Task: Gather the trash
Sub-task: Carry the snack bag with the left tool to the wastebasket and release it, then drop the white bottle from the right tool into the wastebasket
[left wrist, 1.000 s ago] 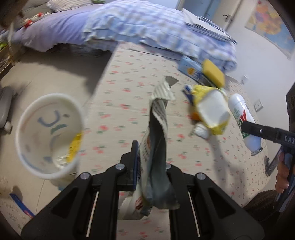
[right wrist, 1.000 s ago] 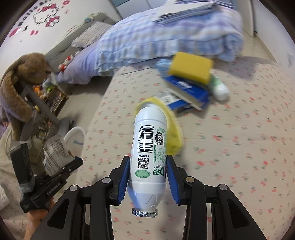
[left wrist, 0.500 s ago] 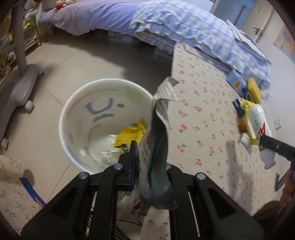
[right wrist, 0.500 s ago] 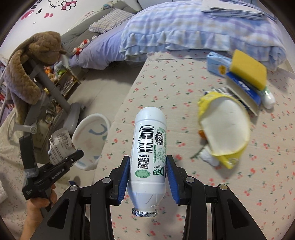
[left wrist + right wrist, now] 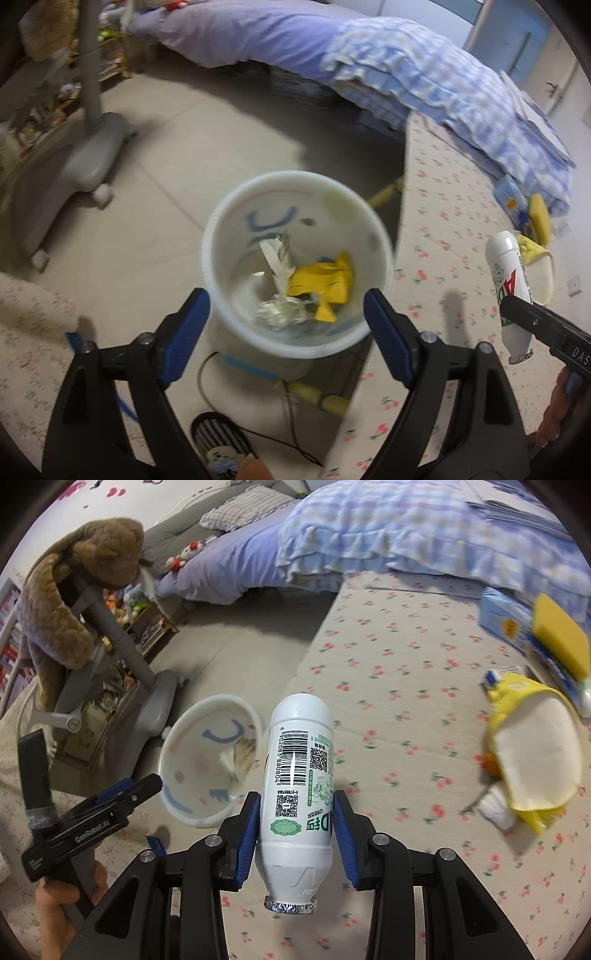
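Observation:
My left gripper [image 5: 286, 306] hangs over the white trash bin [image 5: 236, 206], its jaws opening wide with nothing between them. Inside the bin lie a printed paper wrapper [image 5: 279, 258], a yellow wrapper [image 5: 327, 284] and crumpled foil [image 5: 280, 314]. My right gripper [image 5: 295, 812] is shut on a white drink bottle [image 5: 301, 771] held foil mouth toward the camera, above the floral tabletop and to the right of the bin [image 5: 184, 738]. The same bottle [image 5: 508, 277] shows at the right of the left wrist view. A yellow paper cup [image 5: 532, 749] lies on its side on the table.
The floral-cloth table [image 5: 399, 686] also carries a yellow sponge [image 5: 561, 635], blue boxes [image 5: 502, 620] and a small white tube. A grey wheeled stand [image 5: 74, 162] is on the floor left of the bin. A bed [image 5: 332, 48] lies behind. A slipper [image 5: 218, 443] and cable lie below the bin.
My left gripper moved from the table to over the bin, opened and let go of the paper wrapper, which now lies in the bin. The right gripper carried the bottle leftward toward the bin.

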`<state>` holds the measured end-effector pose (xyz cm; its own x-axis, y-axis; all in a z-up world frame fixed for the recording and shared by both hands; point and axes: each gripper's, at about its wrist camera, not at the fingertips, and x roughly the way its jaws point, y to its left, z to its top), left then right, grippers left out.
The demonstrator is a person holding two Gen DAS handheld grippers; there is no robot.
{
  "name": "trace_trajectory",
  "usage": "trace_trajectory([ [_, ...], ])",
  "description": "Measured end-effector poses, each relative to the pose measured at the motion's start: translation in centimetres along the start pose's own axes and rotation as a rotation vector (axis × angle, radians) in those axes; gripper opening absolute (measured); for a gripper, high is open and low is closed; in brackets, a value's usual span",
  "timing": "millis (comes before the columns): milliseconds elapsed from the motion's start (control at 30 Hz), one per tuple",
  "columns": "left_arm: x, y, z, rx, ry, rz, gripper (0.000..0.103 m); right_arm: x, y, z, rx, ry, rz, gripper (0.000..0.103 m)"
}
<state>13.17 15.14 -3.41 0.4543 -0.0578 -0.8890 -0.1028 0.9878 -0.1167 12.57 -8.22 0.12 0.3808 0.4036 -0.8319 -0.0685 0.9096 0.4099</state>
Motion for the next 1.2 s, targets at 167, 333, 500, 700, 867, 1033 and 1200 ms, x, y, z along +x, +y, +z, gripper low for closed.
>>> trace_trajectory([
  [167,-0.7,2.2,-0.1,-0.048,0.019,0.081,0.090,1.9,2.2,0.9,-0.015,0.024,0.046,0.040],
  [333,-1.5,3.5,-0.1,-0.063,0.010,0.109,0.091,3.8,4.6,1.7,-0.036,0.044,0.061,0.040],
  [500,-1.8,4.7,0.0,-0.087,0.002,0.111,0.091,5.5,6.6,2.6,-0.067,0.051,0.067,0.040],
  [700,-2.2,5.5,0.2,-0.126,-0.007,0.097,0.091,7.3,8.0,3.3,-0.067,0.065,0.077,0.040],
  [867,-2.4,5.8,0.1,-0.135,-0.013,0.097,0.091,7.4,8.0,3.6,-0.049,0.052,0.092,0.071],
  [1033,-2.5,5.4,0.2,-0.131,-0.011,0.081,0.091,5.8,7.3,3.5,-0.045,0.030,0.069,0.074],
  [1200,-2.3,4.1,0.2,-0.102,-0.011,0.067,0.091,3.2,5.4,2.8,-0.072,-0.002,-0.003,0.074],
])
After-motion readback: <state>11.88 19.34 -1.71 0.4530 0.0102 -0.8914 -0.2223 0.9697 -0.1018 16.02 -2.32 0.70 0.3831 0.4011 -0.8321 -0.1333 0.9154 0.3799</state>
